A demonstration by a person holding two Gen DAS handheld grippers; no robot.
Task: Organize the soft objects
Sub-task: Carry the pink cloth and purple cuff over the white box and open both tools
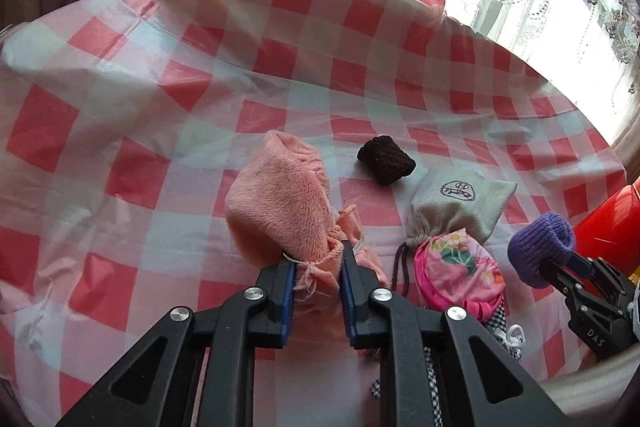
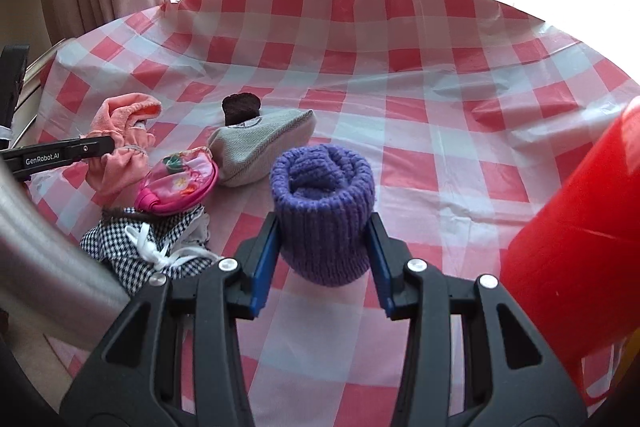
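My left fingers (image 1: 316, 259) pinch the gathered edge of a fuzzy peach-pink cloth pouch (image 1: 280, 203), lifted off the red-and-white checked table (image 1: 120, 147). My right fingers (image 2: 324, 247) clamp a rolled purple knitted piece (image 2: 322, 211). Beyond them lie a houndstooth drawstring bag (image 2: 120, 243), a pink floral pouch (image 2: 180, 183), a grey herringbone drawstring bag (image 1: 460, 203) and, farthest, a dark brown knitted roll (image 1: 386, 159).
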